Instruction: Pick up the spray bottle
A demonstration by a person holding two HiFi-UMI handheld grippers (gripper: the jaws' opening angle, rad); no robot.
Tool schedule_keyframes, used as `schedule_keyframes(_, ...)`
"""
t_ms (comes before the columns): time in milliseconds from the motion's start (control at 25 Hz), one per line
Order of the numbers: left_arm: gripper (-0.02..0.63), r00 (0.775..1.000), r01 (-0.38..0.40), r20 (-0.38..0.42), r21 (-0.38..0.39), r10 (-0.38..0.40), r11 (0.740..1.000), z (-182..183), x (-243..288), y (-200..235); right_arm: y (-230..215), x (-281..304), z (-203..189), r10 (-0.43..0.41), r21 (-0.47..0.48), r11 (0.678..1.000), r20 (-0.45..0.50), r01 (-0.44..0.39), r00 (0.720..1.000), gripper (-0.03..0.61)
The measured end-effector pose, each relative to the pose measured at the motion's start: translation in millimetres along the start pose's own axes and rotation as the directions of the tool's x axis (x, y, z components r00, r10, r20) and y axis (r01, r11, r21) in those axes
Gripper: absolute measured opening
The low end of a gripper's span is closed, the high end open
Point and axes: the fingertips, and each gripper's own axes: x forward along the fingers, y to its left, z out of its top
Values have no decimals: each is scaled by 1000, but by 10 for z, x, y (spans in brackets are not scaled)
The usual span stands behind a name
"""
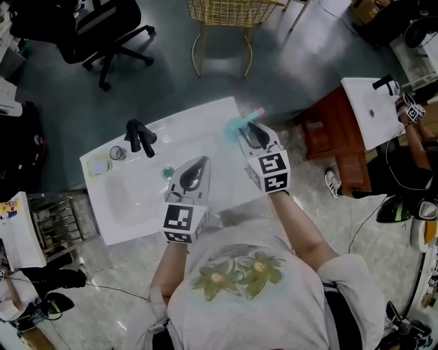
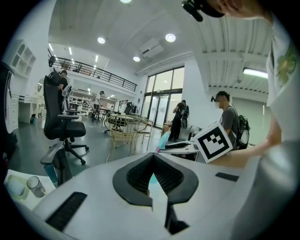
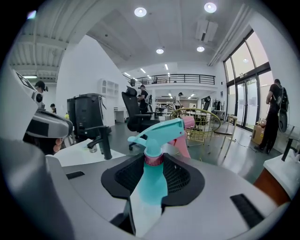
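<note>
The teal spray bottle (image 1: 236, 126), with a pink trigger and nozzle, is held upright above the right back corner of the white sink unit (image 1: 205, 116). My right gripper (image 1: 252, 127) is shut on it. In the right gripper view the pads clamp the bottle (image 3: 151, 187) just under its pink collar, and the spray head rises above my right gripper (image 3: 154, 158). My left gripper (image 1: 202, 161) hovers over the sink unit's front middle, shut with nothing between its pads. In the left gripper view my left gripper (image 2: 153, 156) has its tips together, and the bottle (image 2: 163, 139) shows beyond them.
A black faucet (image 1: 140, 135) stands at the back of the basin (image 1: 126, 198), with a small cup (image 1: 118, 152) and a soap dish (image 1: 99, 166) to its left. Behind are a wicker chair (image 1: 219, 14) and an office chair (image 1: 102, 27). A second sink unit (image 1: 373, 113) stands at right.
</note>
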Motion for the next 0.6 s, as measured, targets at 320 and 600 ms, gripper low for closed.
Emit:
schedule_keyframes(320, 9, 999, -15, 32, 26, 14, 1000, 12, -164, -165, 68, -331, 156, 18, -14, 1000, 52, -17, 998, 133)
schedule_keyframes(600, 9, 997, -34, 74, 36, 32, 999, 131, -351, -305, 231, -733, 498, 54, -31, 998, 148, -50, 988, 133)
